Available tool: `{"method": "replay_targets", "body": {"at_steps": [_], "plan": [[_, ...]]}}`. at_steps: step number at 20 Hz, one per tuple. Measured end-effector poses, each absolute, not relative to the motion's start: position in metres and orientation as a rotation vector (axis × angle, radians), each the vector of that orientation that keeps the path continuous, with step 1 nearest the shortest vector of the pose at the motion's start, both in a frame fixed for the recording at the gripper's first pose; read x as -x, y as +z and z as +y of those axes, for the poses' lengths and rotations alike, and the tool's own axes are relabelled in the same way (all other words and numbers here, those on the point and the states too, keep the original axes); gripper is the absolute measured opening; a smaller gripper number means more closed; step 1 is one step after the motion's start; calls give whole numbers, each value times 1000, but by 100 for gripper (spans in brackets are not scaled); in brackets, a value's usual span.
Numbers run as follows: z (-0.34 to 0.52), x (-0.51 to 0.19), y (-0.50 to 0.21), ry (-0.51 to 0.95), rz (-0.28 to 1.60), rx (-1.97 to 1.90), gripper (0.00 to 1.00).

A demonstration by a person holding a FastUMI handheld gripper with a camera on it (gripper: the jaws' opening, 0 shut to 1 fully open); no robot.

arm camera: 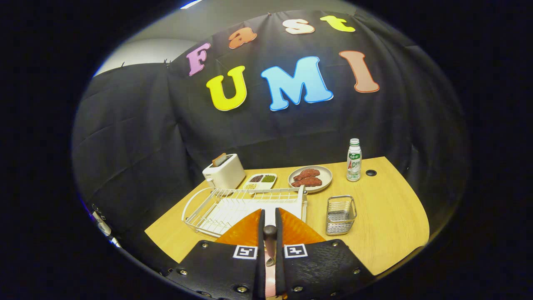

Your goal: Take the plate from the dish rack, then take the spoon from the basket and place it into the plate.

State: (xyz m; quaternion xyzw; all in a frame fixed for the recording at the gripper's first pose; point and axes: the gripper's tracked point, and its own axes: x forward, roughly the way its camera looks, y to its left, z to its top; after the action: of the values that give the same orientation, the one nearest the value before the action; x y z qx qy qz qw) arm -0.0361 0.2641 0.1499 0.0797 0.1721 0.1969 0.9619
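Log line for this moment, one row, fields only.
gripper: shut on spoon | orange plate: under fingers, beside dish rack | basket: right of plate | stage: spoon over plate, unreleased

The bottle (354, 160) far beyond the gripper has a label. Its words are too small to read. Two square code marks (245, 251) sit on the gripper.

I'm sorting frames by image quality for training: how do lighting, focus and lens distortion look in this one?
Gripper view: even, soft lighting on the wooden table, faint shadows; strong fisheye bend curves the table edge and dish rack; bottle and basket sharp; gripper shut on the spoon, very near, slightly soft, over the orange plate.
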Motion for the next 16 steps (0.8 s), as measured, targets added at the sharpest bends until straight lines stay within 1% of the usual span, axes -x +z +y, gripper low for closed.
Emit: {"method": "replay_targets", "body": {"at_steps": [7, 16], "plan": [[309, 46, 116, 493, 422, -171, 9], [342, 45, 87, 533, 467, -212, 9]]}}
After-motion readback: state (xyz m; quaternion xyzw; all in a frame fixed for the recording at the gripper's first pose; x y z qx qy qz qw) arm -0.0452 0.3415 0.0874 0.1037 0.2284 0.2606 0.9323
